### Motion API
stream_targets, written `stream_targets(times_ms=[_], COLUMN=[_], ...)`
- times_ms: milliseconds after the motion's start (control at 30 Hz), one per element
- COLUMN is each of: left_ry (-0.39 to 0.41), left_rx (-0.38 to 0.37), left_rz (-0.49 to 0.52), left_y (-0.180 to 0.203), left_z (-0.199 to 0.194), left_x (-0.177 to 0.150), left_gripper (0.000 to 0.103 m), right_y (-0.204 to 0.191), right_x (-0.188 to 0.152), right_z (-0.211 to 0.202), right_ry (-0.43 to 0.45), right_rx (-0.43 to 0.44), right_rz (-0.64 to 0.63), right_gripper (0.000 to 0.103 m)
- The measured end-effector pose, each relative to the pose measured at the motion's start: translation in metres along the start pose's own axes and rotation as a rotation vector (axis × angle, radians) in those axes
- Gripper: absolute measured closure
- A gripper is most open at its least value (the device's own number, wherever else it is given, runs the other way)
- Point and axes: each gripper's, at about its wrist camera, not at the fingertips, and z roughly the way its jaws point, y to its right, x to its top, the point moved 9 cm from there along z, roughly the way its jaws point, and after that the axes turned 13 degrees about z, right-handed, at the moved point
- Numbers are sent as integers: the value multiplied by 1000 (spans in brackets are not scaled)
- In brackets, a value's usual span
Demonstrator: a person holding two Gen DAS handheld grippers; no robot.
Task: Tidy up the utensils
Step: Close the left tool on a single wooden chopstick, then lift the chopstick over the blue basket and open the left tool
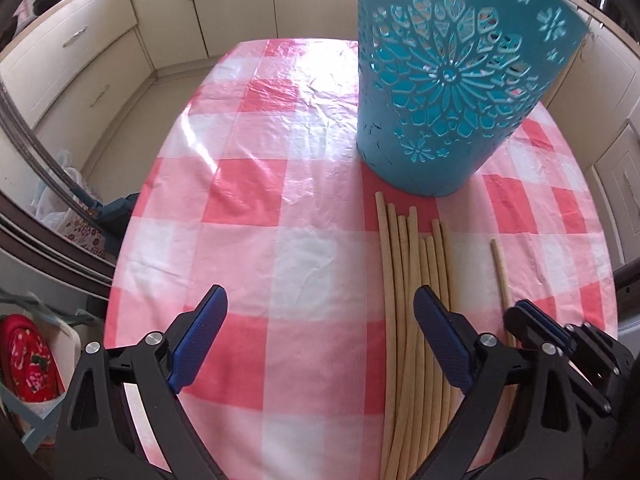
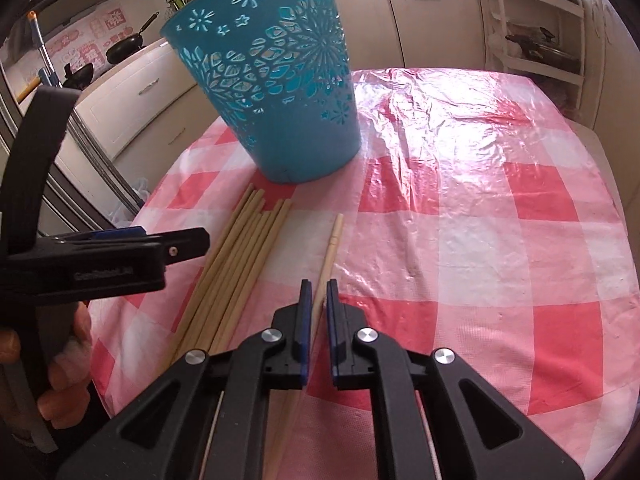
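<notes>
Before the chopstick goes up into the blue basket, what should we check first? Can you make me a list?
1. Right hand-held gripper around the single chopstick: ok, its fingers sit on both sides, nearly shut.
2. Firm squeeze on it: cannot tell.
3. Single chopstick apart from the chopstick bundle: ok.
4. Blue basket upright on the tablecloth: ok.
5. Basket inside free: cannot tell, the opening is hidden.
6. Left hand-held gripper out of the way: ok, open beside the bundle.
</notes>
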Motion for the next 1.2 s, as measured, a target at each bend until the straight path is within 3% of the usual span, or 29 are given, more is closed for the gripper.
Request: stream_targets(times_ms=[367,633,733,800,1033,1200], left_ry=[-21,-4,15,22,20,121], left_rx=[43,45,0,-23,-69,-115], left_rz=[-13,12,39,83,107,57], left_y=[-1,-2,7,16,17,-6], left_z=[10,18,16,12,-16,-80], left_x=[5,16,18,19,2,12], left_gripper=[17,34,55,95,98,98], right_y=[1,2,1,1,3,3], right_x=[1,1,1,1,2,2], right_z=[1,0,0,0,0,0], right_ry=[-6,-6,-6,-6,-9,-8], right_rx=[33,28,27,29,45,45], right_rz=[28,21,19,20,36,37], right_gripper=[95,95,95,95,95,95])
